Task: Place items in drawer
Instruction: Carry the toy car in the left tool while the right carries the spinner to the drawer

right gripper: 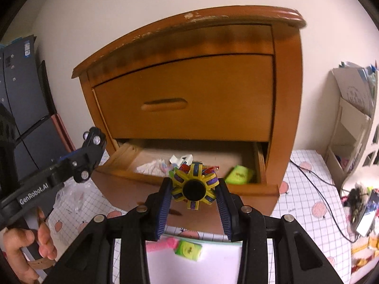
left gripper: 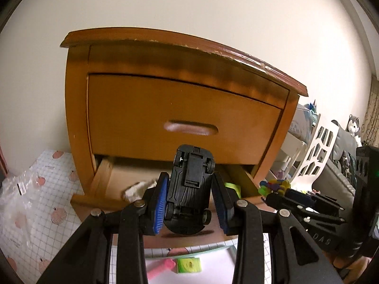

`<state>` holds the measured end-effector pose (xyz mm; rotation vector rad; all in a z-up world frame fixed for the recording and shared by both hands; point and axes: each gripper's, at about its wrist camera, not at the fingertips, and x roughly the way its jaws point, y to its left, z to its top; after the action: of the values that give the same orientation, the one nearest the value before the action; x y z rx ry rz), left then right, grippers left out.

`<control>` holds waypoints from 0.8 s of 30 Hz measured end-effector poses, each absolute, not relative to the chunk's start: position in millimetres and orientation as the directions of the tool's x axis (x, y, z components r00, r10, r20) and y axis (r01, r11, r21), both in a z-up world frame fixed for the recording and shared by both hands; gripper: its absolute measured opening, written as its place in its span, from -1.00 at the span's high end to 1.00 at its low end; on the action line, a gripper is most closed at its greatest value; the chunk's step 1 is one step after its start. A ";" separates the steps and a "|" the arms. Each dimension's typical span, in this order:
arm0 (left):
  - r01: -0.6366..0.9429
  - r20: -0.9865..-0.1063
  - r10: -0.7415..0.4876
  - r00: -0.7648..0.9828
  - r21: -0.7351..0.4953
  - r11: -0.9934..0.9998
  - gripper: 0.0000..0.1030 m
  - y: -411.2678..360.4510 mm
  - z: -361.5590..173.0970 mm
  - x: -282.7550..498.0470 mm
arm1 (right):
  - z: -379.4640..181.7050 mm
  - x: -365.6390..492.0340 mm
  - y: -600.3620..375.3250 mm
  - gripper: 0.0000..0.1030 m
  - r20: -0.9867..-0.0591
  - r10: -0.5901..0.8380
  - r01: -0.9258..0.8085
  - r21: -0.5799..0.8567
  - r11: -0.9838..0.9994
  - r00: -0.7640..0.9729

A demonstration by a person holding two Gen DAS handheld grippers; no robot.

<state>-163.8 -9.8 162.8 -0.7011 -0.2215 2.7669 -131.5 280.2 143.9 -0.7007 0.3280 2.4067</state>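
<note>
Left gripper [left gripper: 190, 198] is clamped on a black toy car [left gripper: 190, 189]; right gripper [right gripper: 193, 197] is clamped on a yellow spoked toy [right gripper: 194, 188]. Both hang before the open lower drawer [right gripper: 189, 187]. Judged step: carry-in; next, reach over its front and release. Drawer holds white scraps [right gripper: 152, 166] and a green packet [right gripper: 239, 175].

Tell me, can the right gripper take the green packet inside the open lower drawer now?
Probably not. The right gripper is already shut on a yellow spoked toy, so it has no free grip. The green packet itself lies uncovered in the open lower drawer, with nothing above it.
</note>
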 end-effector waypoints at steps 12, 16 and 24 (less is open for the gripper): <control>-0.182 -0.507 0.278 -0.816 -0.231 -0.956 0.27 -18.1 144.4 -197.6 | 136.0 -159.9 303.3 0.23 -0.602 0.472 -0.613 0.037 -0.789 -0.644; -0.173 -0.524 0.263 -0.810 -0.214 -0.961 0.27 -17.8 136.4 -206.2 | 128.3 -166.8 314.3 0.23 -0.621 0.479 -0.626 0.025 -0.779 -0.621; -0.159 -0.559 0.243 -0.793 -0.195 -0.968 0.27 -14.2 122.3 -225.3 | 116.6 -172.2 335.3 0.23 -0.646 0.493 -0.652 0.008 -0.759 -0.583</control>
<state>-225.3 -14.2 122.3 -0.8941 -0.2032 2.7811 -172.2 335.3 116.6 -0.8416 0.3229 2.3102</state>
